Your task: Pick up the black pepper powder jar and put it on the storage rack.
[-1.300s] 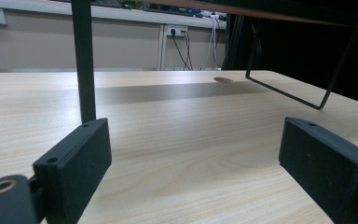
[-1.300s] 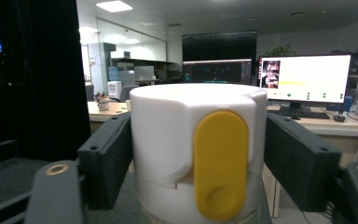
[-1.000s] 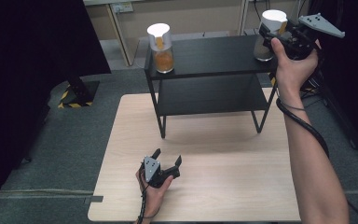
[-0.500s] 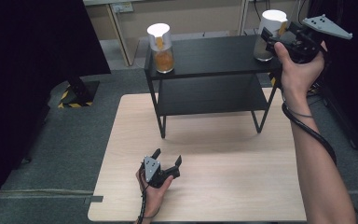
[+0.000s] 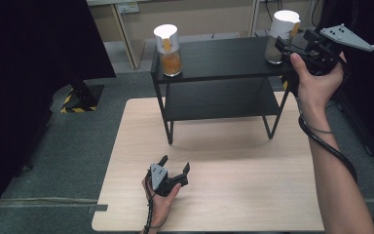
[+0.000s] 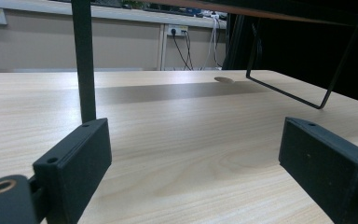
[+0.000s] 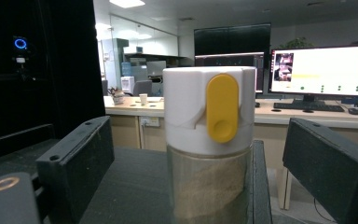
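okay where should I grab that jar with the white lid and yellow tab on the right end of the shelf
Grip the jar on its clear glass body below the white lid, coming in level from the front: it stands upright, and the right hand-held gripper has open jaws flanking it.

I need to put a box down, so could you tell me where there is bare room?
The wooden table is bare between the shelf's legs and the left tool. The top shelf is bare between the two jars. Its right end, by the right tool, is crowded.
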`<state>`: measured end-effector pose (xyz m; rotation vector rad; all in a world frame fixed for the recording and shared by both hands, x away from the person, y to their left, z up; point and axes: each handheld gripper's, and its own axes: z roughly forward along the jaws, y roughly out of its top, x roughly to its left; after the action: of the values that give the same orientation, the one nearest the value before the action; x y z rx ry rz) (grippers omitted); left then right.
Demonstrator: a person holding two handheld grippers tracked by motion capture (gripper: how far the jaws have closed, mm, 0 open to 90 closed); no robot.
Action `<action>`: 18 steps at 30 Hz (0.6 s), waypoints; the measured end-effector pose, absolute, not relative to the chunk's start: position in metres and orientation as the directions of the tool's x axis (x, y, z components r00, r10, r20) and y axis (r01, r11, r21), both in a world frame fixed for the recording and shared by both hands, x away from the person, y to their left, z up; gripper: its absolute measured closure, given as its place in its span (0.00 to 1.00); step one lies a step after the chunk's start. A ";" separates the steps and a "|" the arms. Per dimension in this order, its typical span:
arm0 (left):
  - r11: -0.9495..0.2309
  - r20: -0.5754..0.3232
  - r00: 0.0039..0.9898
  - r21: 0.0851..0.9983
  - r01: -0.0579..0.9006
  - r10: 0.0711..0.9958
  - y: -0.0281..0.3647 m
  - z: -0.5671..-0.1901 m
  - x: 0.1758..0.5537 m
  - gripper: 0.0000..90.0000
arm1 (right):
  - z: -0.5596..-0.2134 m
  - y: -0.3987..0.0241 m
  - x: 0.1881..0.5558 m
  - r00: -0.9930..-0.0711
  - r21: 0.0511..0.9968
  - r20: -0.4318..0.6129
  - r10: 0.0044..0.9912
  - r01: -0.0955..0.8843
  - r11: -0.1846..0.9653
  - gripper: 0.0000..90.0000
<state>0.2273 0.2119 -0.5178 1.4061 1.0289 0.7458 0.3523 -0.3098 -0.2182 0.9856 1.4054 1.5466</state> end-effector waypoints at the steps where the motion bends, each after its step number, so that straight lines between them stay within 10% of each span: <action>1: 0.070 -0.130 0.407 0.985 0.158 0.904 0.212 -0.518 0.227 0.10 | -0.219 -0.310 0.351 -0.371 0.997 0.027 0.928 -0.062 -0.054 0.10; 18: 0.069 -0.128 0.406 0.985 0.157 0.905 0.212 -0.518 0.227 0.10 | -0.244 -0.316 0.321 -0.391 0.997 -0.004 0.920 -0.075 -0.027 0.10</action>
<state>0.2271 0.2117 -0.5180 1.4054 1.0285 0.7482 0.3207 -0.3159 -0.2436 0.9406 1.4286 1.5437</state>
